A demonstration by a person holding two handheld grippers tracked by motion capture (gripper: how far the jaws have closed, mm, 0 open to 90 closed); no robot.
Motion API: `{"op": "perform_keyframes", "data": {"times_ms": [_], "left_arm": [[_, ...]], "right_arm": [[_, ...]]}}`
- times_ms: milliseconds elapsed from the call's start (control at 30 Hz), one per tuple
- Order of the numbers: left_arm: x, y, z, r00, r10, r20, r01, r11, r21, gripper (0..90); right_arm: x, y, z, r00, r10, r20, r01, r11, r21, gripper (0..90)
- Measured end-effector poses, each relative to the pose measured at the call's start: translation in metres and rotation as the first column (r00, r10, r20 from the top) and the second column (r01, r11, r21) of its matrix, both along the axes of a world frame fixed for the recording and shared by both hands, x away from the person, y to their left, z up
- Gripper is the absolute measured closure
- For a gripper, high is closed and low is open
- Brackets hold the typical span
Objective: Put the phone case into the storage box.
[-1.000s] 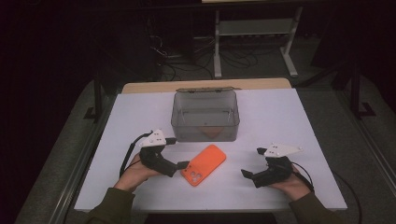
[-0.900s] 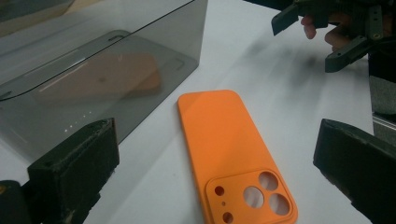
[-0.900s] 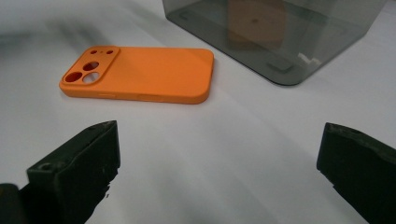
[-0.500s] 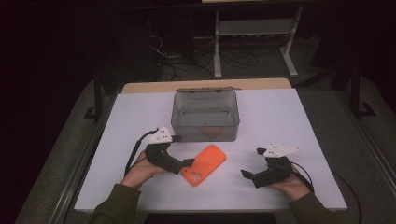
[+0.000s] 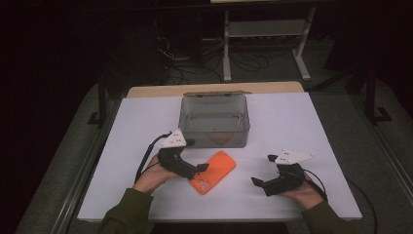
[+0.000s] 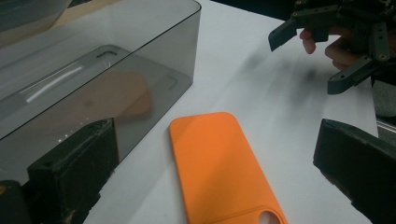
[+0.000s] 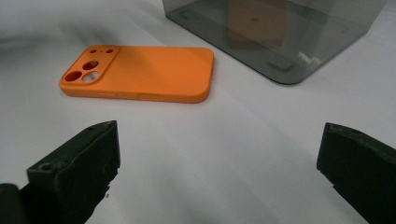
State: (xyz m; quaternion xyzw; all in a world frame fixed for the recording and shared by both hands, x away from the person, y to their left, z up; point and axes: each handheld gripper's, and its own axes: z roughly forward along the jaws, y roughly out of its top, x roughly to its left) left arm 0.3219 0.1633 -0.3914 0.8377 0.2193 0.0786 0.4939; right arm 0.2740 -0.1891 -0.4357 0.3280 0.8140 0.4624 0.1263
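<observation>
Phone case (image 5: 213, 171) lies flat, long axis running seven to one o'clock; left gripper (image 5: 201, 168), jaws wide and empty, straddles its near end, nearer than the wide-open, empty right gripper (image 5: 259, 181).

Orange phone case (image 5: 213, 172), flat, back up, just before the smoky box (image 5: 214, 122).
</observation>
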Motion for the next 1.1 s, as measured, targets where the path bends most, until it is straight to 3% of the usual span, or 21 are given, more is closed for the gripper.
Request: {"op": "perform_keyframes", "data": {"times_ms": [1100], "left_arm": [[0.014,-0.042,0.004,0.9992,-0.019,0.035,0.020,0.9997,-0.016,0.0]], "right_arm": [[0.000,0.000,0.000,1.0000,0.000,0.000,0.000,1.000,0.001,0.0]]}}
